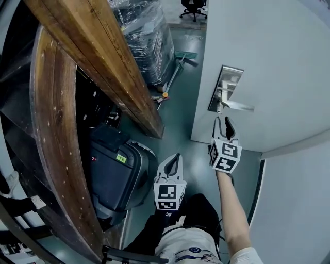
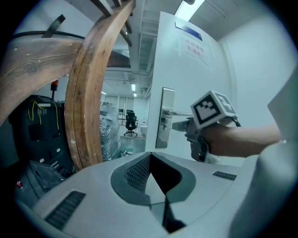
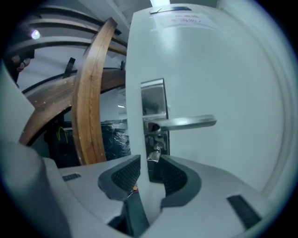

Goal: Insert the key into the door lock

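1. Grey-green glossy floor (image 1: 178,111), bare down the middle
2. Black case (image 1: 116,172) sits on it at the left, with a small green label on top
3. Wooden reel (image 1: 51,129) stands on edge beside the case; its foot is hidden
4. Film-wrapped stack (image 1: 147,41) stands farther off
5. Broom (image 1: 174,72) lies just beside the stack
6. Office chair (image 1: 193,7) stands at the far end

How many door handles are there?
1. The silver door handle sticks out from the metal plate on the white door, just above the right gripper. No others show.
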Tool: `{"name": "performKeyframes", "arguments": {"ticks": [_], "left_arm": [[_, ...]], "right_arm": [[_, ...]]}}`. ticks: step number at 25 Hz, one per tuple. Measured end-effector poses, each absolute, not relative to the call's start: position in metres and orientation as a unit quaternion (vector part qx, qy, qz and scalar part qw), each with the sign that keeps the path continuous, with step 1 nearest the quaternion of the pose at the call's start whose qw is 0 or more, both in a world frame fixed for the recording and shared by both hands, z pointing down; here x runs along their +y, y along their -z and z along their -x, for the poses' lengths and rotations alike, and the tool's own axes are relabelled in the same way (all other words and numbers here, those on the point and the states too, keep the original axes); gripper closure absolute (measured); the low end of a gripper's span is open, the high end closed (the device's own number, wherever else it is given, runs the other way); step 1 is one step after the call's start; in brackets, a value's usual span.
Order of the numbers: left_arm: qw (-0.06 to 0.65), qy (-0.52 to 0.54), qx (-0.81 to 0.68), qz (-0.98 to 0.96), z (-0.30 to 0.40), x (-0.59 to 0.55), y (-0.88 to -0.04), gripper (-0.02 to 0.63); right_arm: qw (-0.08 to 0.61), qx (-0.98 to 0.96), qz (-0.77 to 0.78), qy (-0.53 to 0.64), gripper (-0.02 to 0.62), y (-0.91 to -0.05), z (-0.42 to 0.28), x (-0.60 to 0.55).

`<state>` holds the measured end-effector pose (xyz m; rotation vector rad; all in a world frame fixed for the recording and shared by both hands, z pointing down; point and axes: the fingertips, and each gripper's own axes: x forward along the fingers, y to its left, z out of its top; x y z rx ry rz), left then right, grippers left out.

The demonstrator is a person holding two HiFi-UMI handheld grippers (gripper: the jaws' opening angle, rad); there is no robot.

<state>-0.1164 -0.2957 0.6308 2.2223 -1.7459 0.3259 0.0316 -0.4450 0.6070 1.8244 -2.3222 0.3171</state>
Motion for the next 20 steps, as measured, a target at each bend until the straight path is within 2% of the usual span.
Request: {"name": "performKeyframes", "arguments": {"ticks": [5, 6, 7, 8, 20], "left_arm": [[0.135, -0.096, -0.593, -0.788, 0.091, -0.292, -0.558, 0.601], [0.133, -0.095, -0.589, -0.791, 0.084, -0.289, -0.542, 0.601], [0.13, -0.093, -0.586, -0.794, 0.077, -0.288, -0.524, 0.601], [0.125, -0.088, -0.584, -0.798, 0.07, -0.288, -0.506, 0.601], [0.048, -0.027, -0.578, -0.814, 0.044, -0.277, -0.372, 0.601]], "right_arm": [[0.076, -0.799, -0.587, -0.109, 0.478, -0.551, -0.053, -0.349], [0.075, -0.797, -0.589, -0.108, 0.51, -0.535, -0.061, -0.331], [0.072, -0.795, -0.593, -0.107, 0.577, -0.518, -0.07, -0.316], [0.066, -0.795, -0.594, -0.104, 0.588, -0.501, -0.076, -0.306], [-0.006, -0.825, -0.565, -0.033, 0.588, -0.357, -0.086, -0.262]]}}
